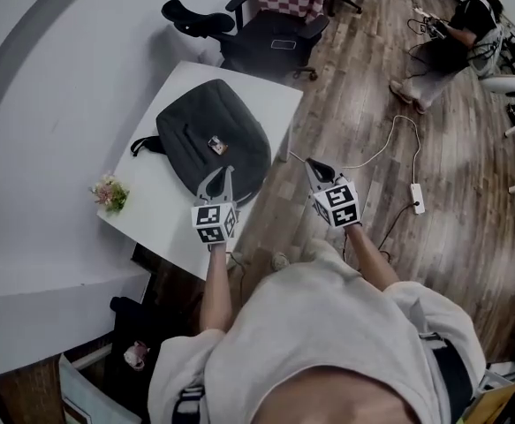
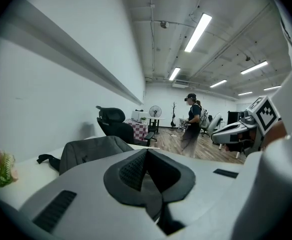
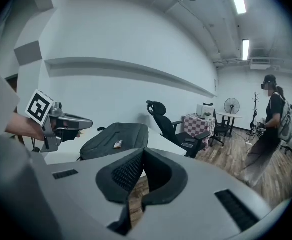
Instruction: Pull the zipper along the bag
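Two grippers, yours, are both pinched shut on nothing. Your left gripper [image 1: 228, 173] hangs over the near side of the square white table [image 1: 160, 219]. Your right gripper [image 1: 310, 163] sits just off that table's corner, above wood-plank floor [image 1: 416, 263]. On the table lies the rounded, dark-grey fabric backpack [image 1: 206, 122], flat.

Office, swivel chair [image 1: 270, 38], ceiling strip lights [image 2: 198, 32], wood floor [image 1: 372, 113]

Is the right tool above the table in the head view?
No, the right tool hangs over the wooden floor, beyond the edge of the white table.
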`<state>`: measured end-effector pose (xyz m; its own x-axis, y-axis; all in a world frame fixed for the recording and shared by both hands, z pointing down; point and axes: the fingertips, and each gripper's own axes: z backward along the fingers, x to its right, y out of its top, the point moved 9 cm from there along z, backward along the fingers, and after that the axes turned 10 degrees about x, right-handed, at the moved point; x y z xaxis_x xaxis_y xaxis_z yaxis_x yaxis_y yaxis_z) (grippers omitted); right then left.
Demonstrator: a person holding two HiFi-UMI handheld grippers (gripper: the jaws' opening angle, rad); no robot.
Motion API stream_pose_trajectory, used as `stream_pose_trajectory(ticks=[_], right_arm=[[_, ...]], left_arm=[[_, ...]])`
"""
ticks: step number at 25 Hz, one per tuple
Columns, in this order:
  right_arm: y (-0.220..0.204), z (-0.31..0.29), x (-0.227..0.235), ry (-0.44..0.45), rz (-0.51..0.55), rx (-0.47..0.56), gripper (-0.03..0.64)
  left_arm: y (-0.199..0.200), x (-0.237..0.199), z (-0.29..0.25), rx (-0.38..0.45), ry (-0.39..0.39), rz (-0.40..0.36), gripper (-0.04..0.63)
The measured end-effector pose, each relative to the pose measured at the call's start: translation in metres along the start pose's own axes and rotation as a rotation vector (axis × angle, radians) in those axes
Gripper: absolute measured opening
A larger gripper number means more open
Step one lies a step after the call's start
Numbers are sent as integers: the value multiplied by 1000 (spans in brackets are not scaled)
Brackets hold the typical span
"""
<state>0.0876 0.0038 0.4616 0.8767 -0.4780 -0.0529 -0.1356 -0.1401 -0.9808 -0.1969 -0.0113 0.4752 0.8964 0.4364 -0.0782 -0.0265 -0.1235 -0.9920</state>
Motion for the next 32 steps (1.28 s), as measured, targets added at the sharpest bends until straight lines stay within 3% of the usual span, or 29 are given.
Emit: stream_pose_trajectory(ticks=[12, 19, 26, 32], right_arm=[[-19, -78, 40, 117, -42, -59, 14], [-30, -119, 65, 234, -60, -98, 14], [-48, -147, 79, 340, -72, -134, 14], [-67, -163, 79, 408, -63, -162, 14]], left_arm=[[-19, -15, -45, -105, 63, -1, 26], [-28, -5, -55, -195, 96, -66, 26], [-43, 16, -55, -340, 47, -214, 26], [-62, 36, -53, -478, -68, -402, 28]])
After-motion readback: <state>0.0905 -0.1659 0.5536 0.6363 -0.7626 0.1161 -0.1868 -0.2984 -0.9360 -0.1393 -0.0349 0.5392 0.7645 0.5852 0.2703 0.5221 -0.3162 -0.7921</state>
